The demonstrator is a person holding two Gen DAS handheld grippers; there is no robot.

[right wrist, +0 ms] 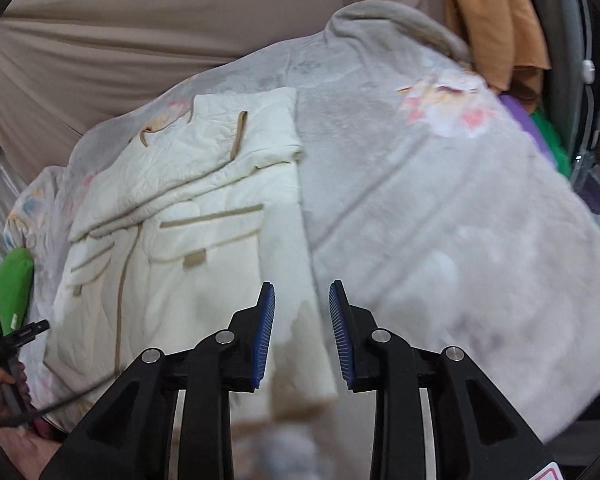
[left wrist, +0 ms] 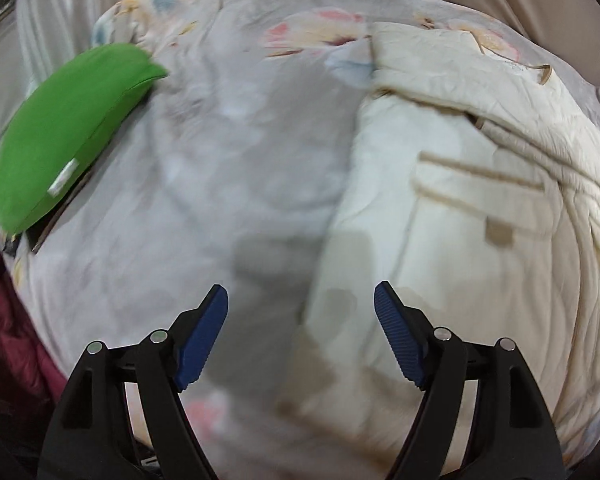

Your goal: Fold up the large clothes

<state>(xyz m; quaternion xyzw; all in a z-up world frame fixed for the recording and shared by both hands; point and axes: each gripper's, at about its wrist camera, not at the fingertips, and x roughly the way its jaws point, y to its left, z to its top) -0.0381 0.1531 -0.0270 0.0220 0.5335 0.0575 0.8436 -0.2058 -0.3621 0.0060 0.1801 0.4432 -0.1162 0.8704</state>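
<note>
A cream quilted jacket (left wrist: 452, 208) with tan trim lies partly folded on a grey floral blanket (left wrist: 204, 168). In the right wrist view the jacket (right wrist: 188, 240) lies left of centre on the blanket (right wrist: 440, 216). My left gripper (left wrist: 300, 328) is open and empty, hovering above the jacket's left edge. My right gripper (right wrist: 302, 332) is open with a narrower gap, empty, above the jacket's lower right edge. The left gripper's handle and the hand on it (right wrist: 4, 360) show at the far left of the right wrist view.
A green cushion (left wrist: 64, 136) lies at the blanket's left edge; it also shows in the right wrist view (right wrist: 14, 284). Dark red fabric (left wrist: 8, 344) sits lower left. Orange cloth (right wrist: 496, 20) and purple and green items (right wrist: 540, 136) lie at the right. A beige curtain (right wrist: 160, 32) hangs behind.
</note>
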